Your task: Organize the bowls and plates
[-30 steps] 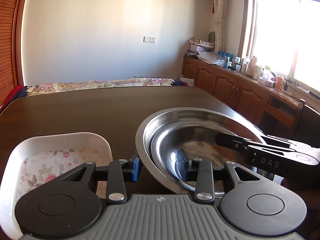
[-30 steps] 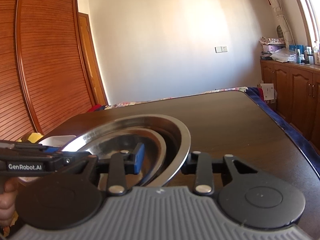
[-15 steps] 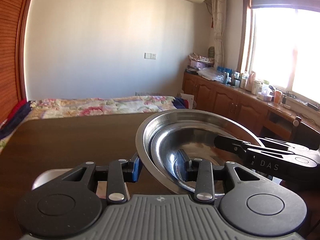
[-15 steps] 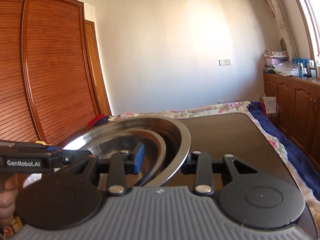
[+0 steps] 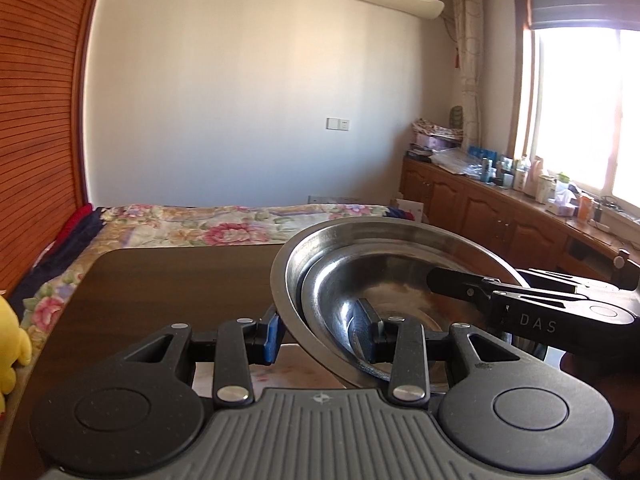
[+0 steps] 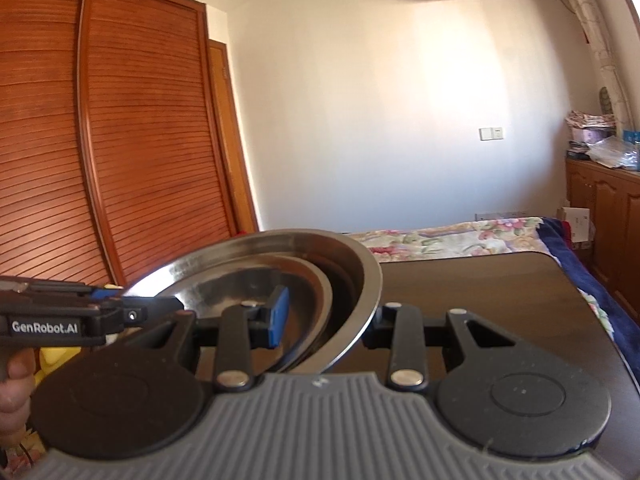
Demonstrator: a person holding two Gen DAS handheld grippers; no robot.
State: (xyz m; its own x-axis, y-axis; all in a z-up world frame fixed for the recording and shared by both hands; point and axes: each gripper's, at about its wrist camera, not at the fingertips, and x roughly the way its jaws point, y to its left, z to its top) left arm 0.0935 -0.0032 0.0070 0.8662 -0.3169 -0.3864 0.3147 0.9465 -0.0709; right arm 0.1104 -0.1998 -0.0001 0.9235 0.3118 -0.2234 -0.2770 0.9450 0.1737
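A large steel bowl (image 5: 344,240) with a smaller steel bowl (image 5: 400,284) nested in it is held in the air above the dark wooden table (image 5: 180,276). My left gripper (image 5: 320,338) is shut on the left rims of the steel bowls. My right gripper (image 6: 324,326) is shut on their right rims; the large bowl (image 6: 360,264) and the inner bowl (image 6: 256,284) show there too. The right gripper's body (image 5: 532,312) shows in the left wrist view, the left gripper's body (image 6: 60,320) in the right wrist view. A white dish with a flower pattern (image 5: 296,372) lies mostly hidden under my left gripper.
A bed with a flowered cover (image 5: 208,228) lies beyond the table's far edge. Wooden cabinets with bottles (image 5: 500,208) run along the right under the window. A wooden wardrobe (image 6: 100,140) stands at the left. A yellow toy (image 5: 10,344) sits at the table's left edge.
Both grippers have lifted the nested steel bowls higher off the table. The white dish has dropped almost out of the left wrist view and the bed has come into view.
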